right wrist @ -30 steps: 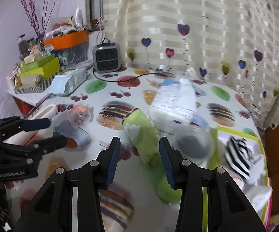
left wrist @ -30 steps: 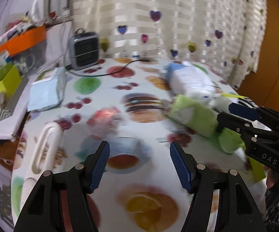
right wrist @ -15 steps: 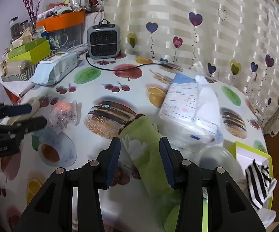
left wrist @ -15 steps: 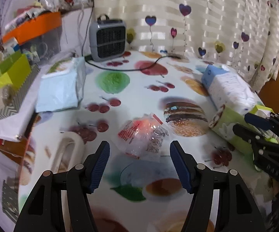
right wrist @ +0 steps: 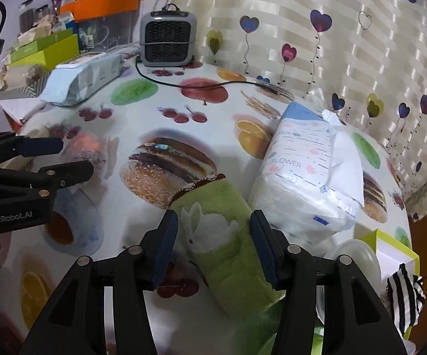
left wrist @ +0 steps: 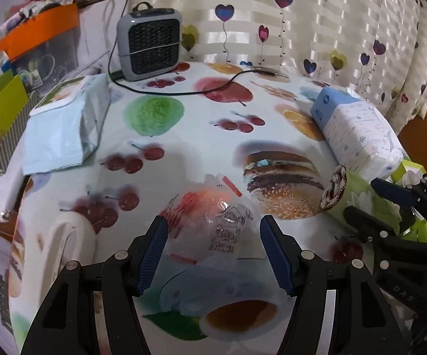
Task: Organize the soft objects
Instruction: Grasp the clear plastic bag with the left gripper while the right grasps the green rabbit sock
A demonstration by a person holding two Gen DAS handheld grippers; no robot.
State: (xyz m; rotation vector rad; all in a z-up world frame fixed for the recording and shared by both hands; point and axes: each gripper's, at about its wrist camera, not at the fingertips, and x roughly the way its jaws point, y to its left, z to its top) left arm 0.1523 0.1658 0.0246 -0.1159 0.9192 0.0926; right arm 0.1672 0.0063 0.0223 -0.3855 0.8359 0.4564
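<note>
A clear plastic packet point(left wrist: 219, 216) with something red inside lies on the fruit-print tablecloth point(left wrist: 184, 136). My left gripper point(left wrist: 213, 224) stands open just over its near end, pads apart from it. The packet point(right wrist: 87, 151) and left gripper point(right wrist: 76, 156) also show in the right wrist view. A rolled green cloth point(right wrist: 222, 236) with a white rabbit and a brown trim lies on the table. My right gripper point(right wrist: 213, 222) straddles it, its jaws opening, pads close beside the cloth. In the left wrist view the right gripper point(left wrist: 361, 196) sits over the green cloth point(left wrist: 358, 195).
A white tissue pack point(right wrist: 308, 177) lies right of the green cloth. A light blue wipes pack point(left wrist: 62, 130), a grey heater point(left wrist: 150, 47) with its black cable point(left wrist: 184, 91), and boxes line the far left. A yellow-green box point(right wrist: 394, 254) holds a striped cloth point(right wrist: 402, 295).
Both grippers have come forward and lower over the table. The left one now frames the plastic packet. The right one has widened its jaws around the green cloth.
</note>
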